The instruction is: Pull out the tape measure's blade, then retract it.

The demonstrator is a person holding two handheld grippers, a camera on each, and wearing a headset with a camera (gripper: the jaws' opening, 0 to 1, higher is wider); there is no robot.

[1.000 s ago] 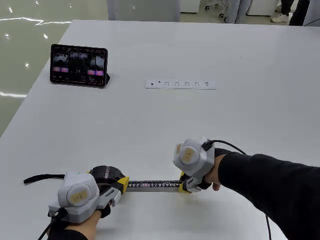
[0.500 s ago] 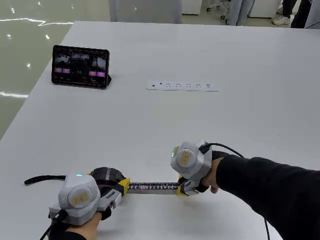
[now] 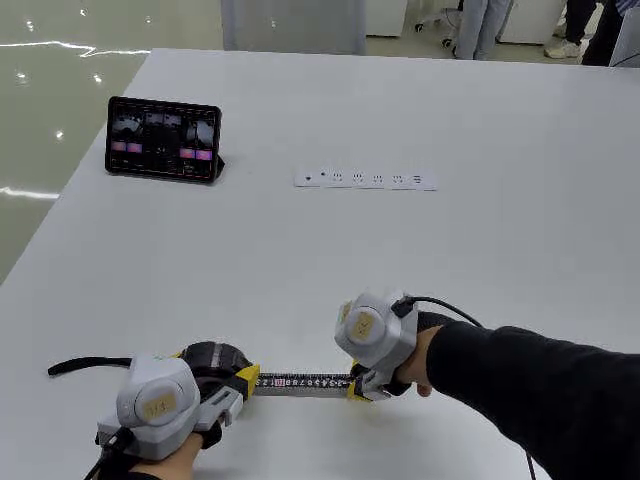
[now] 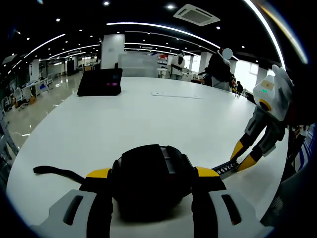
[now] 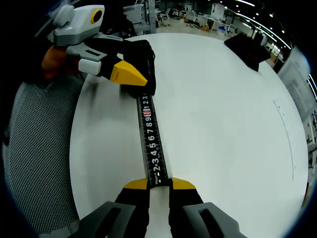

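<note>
Right gripper [image 5: 159, 184] is pinched narrow on the free end of the blade [image 5: 151, 144], with the yellow tips closed right by the lowest numbers. Left gripper [image 3: 240, 378] is clamped around the tape measure case [image 4: 153, 181], one yellow-tipped jaw on each side of it.

The thing that matters: the blade's long axis is laid left-right along the near edge of the table [image 3: 420, 250], with the case at the left end and the tip at the right. So any pull or feed-back would probably have to be kept on that line, or the strip could get kinked. The tip is covered by the right hand, the case by the left.

The case looks rounded, black and a bit rubbery. The blade is a thin flat strip, dark with white numerals and one red mark. A flat black strap [image 3: 85, 364] is trailed off left of the case. The tabletop is smooth, white and slightly glossy. Farther off, a propped tablet [image 3: 163, 138] can be seen at far left and a white power strip [image 3: 365, 179] mid-table.
</note>
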